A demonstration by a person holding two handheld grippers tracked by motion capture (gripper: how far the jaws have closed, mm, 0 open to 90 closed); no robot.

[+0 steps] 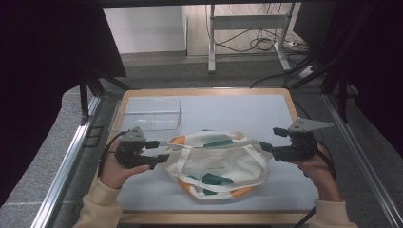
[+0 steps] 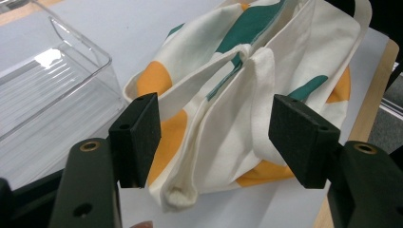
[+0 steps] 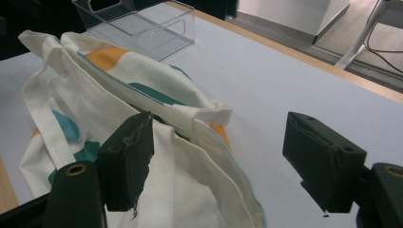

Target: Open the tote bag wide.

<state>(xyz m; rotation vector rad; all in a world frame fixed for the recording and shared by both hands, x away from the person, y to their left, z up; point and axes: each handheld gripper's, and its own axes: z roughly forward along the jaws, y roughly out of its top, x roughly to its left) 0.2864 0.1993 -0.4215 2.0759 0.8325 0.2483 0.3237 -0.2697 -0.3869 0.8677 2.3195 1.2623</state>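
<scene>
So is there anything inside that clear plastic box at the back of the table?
No, the clear box is empty in the high view; the cloth bag lies on the table in front of it.

High view overlooks table (image 1: pixel 266 114); gripper views closely share the bag (image 2: pixel 228 109).

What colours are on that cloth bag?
Cream bag with orange and green patches; clearest in the left gripper view.
</scene>
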